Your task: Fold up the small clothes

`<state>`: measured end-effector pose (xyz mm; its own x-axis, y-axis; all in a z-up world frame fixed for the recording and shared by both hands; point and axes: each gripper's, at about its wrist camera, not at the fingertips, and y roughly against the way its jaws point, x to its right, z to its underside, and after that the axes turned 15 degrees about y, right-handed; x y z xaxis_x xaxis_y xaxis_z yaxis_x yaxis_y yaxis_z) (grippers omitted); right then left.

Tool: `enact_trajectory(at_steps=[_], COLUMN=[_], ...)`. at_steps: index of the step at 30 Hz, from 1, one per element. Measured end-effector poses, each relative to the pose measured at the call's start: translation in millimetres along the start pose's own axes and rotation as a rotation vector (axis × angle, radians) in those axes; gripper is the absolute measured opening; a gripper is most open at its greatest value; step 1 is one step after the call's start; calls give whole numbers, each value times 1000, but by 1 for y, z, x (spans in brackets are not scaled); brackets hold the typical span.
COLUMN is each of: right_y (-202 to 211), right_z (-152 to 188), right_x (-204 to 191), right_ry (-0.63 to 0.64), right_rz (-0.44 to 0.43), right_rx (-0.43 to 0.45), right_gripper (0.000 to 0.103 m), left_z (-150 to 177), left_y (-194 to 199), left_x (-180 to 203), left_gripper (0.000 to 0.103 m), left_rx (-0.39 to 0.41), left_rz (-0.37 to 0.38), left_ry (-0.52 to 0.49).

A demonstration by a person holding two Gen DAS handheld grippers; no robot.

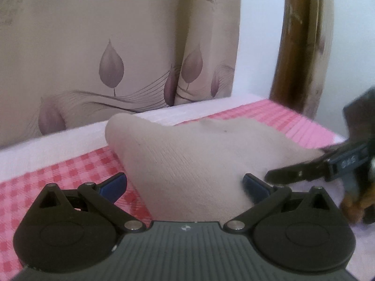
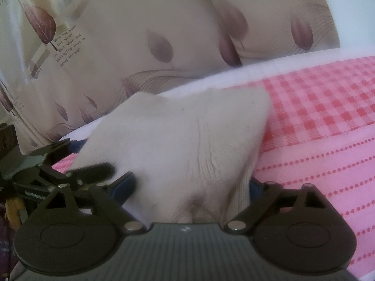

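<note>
A small cream ribbed-knit garment [image 1: 199, 154] lies on the pink checked cloth [image 1: 70, 171], one corner raised toward the far white edge. My left gripper [image 1: 185, 185] is open, its blue-tipped fingers spread wide with the garment's near part between them. A dark finger of the other gripper [image 1: 288, 175] reaches onto the fabric from the right. In the right wrist view the same garment [image 2: 187, 135] fills the middle, and my right gripper [image 2: 189, 185] is open around its near edge. The left gripper's dark finger [image 2: 98, 168] rests on the fabric at the left.
The pink checked cloth [image 2: 328, 107] meets a white border [image 1: 58, 140] at the back. Behind hangs a beige leaf-print curtain [image 1: 105, 58]. A brown wooden post [image 1: 302, 46] stands far right by a white wall. Pink dotted-stripe fabric [image 2: 328, 175] lies at the right.
</note>
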<state>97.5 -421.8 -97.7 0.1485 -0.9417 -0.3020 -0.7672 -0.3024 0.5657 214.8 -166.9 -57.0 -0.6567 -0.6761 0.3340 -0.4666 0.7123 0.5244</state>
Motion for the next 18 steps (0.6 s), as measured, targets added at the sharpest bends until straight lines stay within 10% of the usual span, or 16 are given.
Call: enact_trajectory(at_steps=[12,15,18], right_y=[0,-8,-18], right_z=[-2,-9,-14], right_x=[23,21,14], right_ry=[-132,-116,-103], right_rz=[-104,-103,-113], right_rx=[29,21,0], right_gripper=[94,92,58], left_z=[-8,-8,-3], left_y=[-40,-44,-38], left_x=[-45,-32,-27], left_gripper=[101,80,67], left_rx=[-196,-160,-109], left_rz=[240,180,131], left_ry=[298,280,298])
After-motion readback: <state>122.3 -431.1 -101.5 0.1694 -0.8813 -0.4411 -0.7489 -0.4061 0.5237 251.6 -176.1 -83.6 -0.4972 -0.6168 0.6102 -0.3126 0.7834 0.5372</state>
